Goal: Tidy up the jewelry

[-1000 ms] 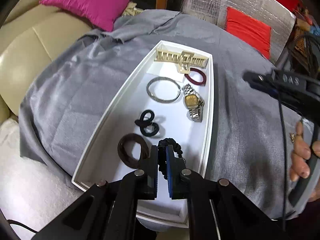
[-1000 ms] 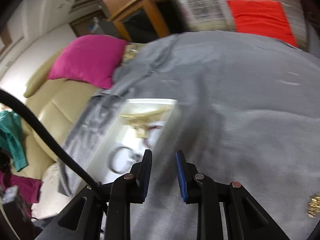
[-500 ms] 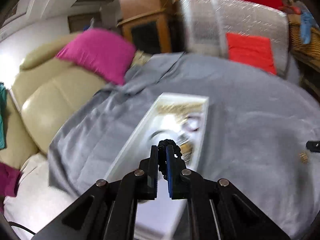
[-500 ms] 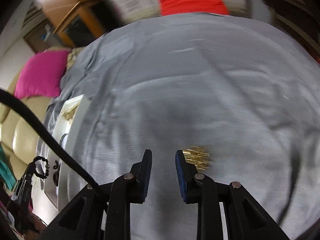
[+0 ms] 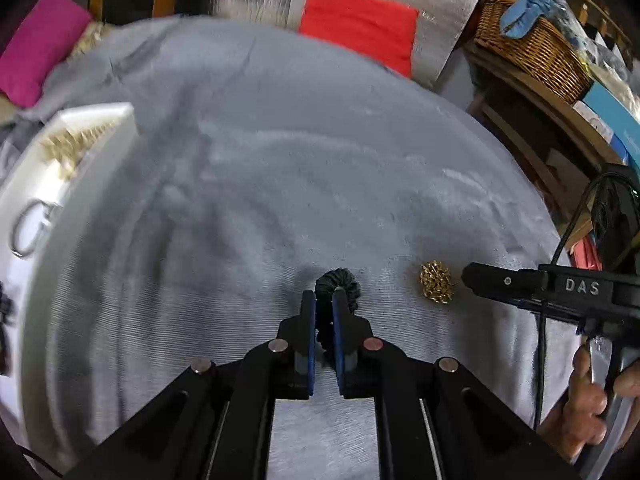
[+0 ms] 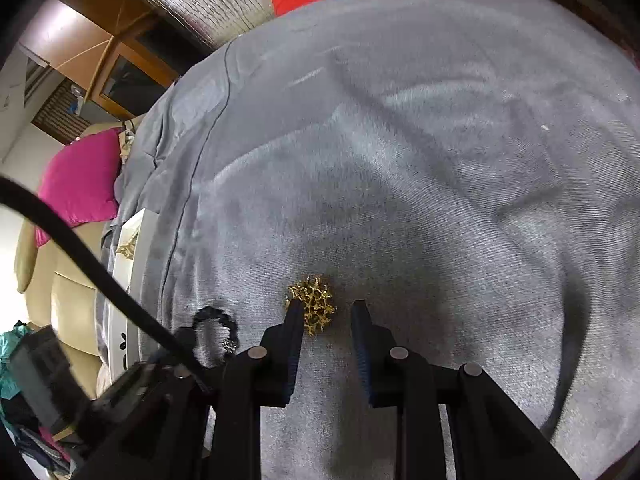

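Over the grey cloth (image 5: 280, 168), left claw (image 5: 324, 300) clamping black bracelet (image 5: 338, 280); right claw (image 6: 326, 312) agape around gold brooch (image 6: 314, 304).

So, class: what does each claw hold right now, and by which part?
The left claw pinches the black bracelet by one side of its loop. The right claw is open, astride the gold brooch, holding nothing.

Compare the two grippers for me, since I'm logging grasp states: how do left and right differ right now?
The left gripper is shut on the black bracelet; the right gripper is open, holding nothing. The left carries its item above the grey cloth; the right straddles the gold brooch lying on it. Both are over the cloth.
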A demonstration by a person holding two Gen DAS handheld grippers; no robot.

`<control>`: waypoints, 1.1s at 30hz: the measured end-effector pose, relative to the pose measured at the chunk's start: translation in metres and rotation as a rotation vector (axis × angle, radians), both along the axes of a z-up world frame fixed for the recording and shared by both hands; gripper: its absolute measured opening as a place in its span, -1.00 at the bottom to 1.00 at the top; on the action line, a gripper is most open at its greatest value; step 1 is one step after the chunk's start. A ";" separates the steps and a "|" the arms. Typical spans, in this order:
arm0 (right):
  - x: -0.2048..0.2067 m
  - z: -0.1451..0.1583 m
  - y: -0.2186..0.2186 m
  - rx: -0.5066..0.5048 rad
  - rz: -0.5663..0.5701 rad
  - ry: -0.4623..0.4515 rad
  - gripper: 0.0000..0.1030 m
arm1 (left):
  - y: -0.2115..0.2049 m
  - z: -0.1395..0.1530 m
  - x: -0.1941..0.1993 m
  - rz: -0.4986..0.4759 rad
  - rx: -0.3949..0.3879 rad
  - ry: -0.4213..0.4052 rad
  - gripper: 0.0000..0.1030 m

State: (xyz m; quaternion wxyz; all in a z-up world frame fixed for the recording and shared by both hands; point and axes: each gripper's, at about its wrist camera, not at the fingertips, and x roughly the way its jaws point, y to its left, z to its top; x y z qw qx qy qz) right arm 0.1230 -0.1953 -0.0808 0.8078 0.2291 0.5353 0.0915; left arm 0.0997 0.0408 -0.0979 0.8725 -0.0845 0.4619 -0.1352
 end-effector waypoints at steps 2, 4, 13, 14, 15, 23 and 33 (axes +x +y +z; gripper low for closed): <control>0.006 -0.002 0.004 0.000 0.014 0.007 -0.49 | -0.001 -0.005 0.006 -0.008 -0.005 0.026 -0.71; 0.009 -0.002 0.008 -0.011 0.030 0.010 -0.49 | -0.002 -0.012 0.009 -0.013 -0.004 0.064 -0.14; 0.014 -0.005 0.017 -0.052 0.048 -0.001 0.09 | -0.003 -0.012 0.004 -0.019 0.023 0.056 0.12; 0.013 -0.005 0.016 -0.055 0.049 -0.004 0.09 | -0.006 -0.011 0.002 -0.029 0.037 0.052 0.12; 0.013 -0.005 0.015 -0.055 0.050 -0.008 0.09 | -0.007 -0.011 0.001 -0.040 0.053 0.047 0.12; 0.012 -0.004 0.023 -0.065 0.081 -0.015 0.03 | -0.005 -0.002 -0.006 -0.086 0.116 -0.010 0.16; 0.015 -0.011 0.030 -0.099 0.098 -0.017 0.04 | -0.016 -0.012 -0.006 -0.146 0.142 0.009 0.23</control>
